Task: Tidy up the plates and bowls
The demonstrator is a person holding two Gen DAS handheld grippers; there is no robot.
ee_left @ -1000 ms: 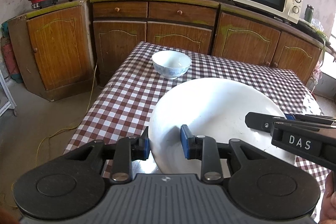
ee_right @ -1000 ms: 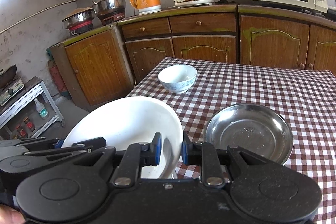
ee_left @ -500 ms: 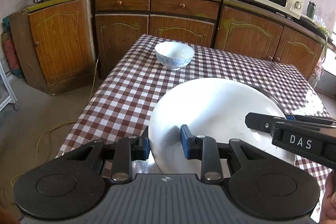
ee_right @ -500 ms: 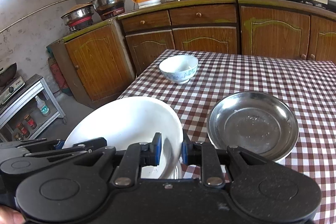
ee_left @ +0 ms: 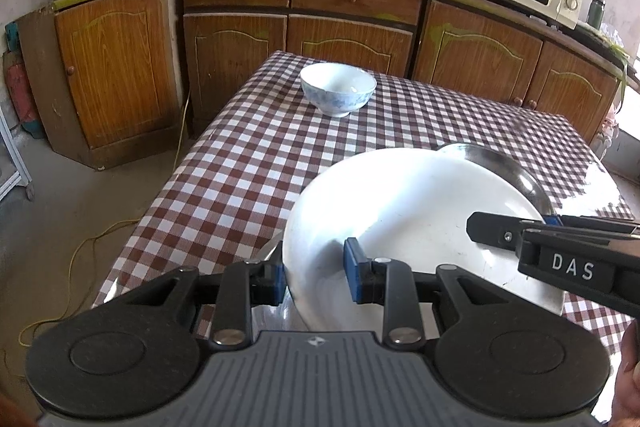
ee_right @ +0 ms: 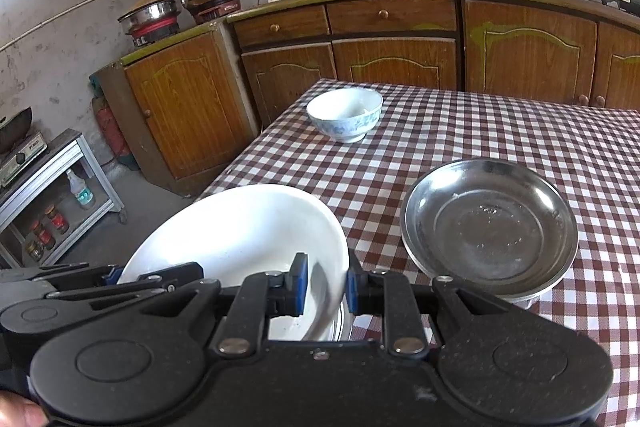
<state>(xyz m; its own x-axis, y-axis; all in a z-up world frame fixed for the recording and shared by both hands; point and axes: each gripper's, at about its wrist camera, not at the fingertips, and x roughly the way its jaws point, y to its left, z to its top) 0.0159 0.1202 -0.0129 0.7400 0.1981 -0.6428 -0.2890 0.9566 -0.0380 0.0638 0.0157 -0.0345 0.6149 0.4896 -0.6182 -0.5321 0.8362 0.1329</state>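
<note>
Now both fingers clamp white plate (ee_left: 400,203) rim, left (ee_left: 314,273), right (ee_right: 324,285); steel dish (ee_right: 490,223) beside.

Both wrist cameras look down-forward, close over the checked table (ee_left: 248,147), sharing the white plate (ee_left: 400,195) and cabinets (ee_right: 392,63).

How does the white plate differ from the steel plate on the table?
The white plate is glossy white; the steel plate is bare reflective metal. The white plate is tilted, its rim clamped by the left gripper and right gripper; the steel plate lies flat on the checked tablecloth, untouched. Both are round, shallow and empty.
</note>
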